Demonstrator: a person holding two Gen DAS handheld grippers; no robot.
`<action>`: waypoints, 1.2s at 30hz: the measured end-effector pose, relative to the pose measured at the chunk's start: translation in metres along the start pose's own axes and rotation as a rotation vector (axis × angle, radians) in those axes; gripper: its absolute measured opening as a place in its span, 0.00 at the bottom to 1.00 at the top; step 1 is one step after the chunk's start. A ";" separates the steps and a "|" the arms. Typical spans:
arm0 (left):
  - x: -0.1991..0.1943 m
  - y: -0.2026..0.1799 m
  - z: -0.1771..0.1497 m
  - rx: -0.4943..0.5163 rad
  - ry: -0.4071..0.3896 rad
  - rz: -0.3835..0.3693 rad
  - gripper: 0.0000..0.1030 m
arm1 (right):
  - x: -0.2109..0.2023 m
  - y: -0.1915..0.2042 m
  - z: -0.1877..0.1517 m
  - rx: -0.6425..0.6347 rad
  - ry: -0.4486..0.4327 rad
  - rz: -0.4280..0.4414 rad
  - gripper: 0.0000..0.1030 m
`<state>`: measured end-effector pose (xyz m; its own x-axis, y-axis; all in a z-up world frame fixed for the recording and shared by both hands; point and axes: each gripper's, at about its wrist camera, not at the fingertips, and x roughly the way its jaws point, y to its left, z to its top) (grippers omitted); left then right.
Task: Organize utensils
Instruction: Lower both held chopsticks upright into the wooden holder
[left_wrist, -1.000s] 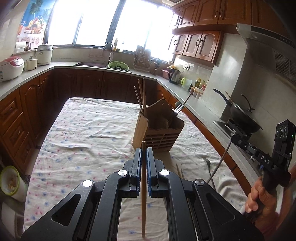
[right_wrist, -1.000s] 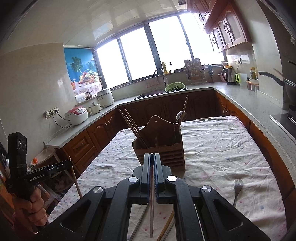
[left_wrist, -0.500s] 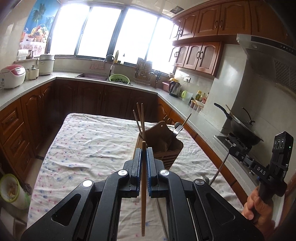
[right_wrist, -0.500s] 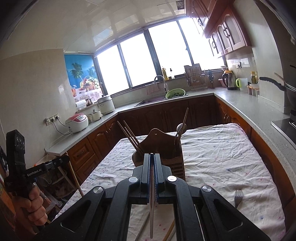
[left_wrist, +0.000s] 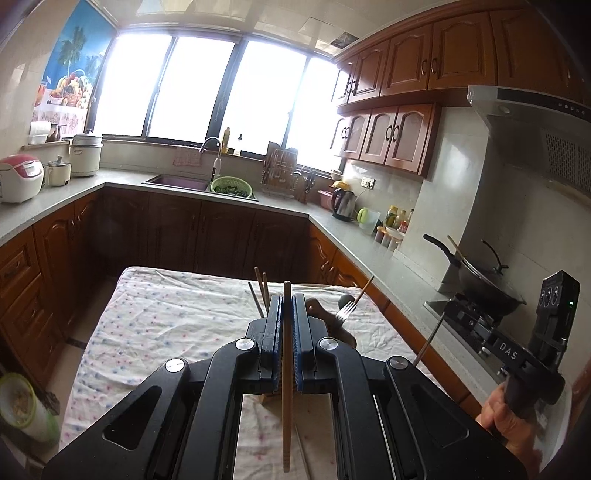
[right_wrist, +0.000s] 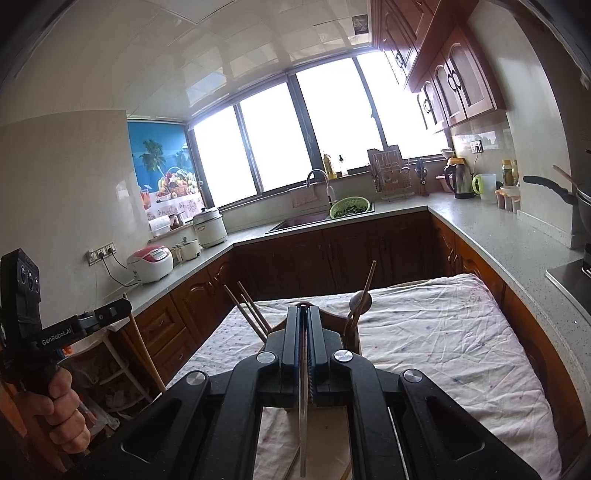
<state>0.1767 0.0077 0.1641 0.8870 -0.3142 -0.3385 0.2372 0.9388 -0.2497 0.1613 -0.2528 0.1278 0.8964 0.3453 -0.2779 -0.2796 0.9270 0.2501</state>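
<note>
Kitchen table (left_wrist: 166, 317): wooden chopstick (left_wrist: 286, 387) upright, clamped in left gripper (left_wrist: 287, 306); metal chopstick (right_wrist: 303, 413) in right gripper (right_wrist: 304, 314).

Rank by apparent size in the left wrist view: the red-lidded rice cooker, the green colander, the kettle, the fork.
1. red-lidded rice cooker, partly cut off by the frame edge
2. green colander
3. kettle
4. fork, thin; it stands nearer the camera, so its place is unsure
</note>
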 end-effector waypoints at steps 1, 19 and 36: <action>0.004 -0.002 0.005 0.001 -0.007 -0.002 0.04 | 0.003 -0.001 0.005 0.000 -0.011 -0.001 0.03; 0.082 0.002 0.068 -0.085 -0.176 0.032 0.04 | 0.071 -0.034 0.075 0.038 -0.115 -0.051 0.03; 0.140 0.027 -0.018 -0.119 -0.112 0.106 0.04 | 0.128 -0.071 0.001 0.131 -0.015 -0.076 0.03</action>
<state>0.3007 -0.0134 0.0937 0.9445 -0.1904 -0.2676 0.0971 0.9403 -0.3261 0.2961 -0.2747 0.0749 0.9186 0.2717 -0.2871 -0.1641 0.9229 0.3483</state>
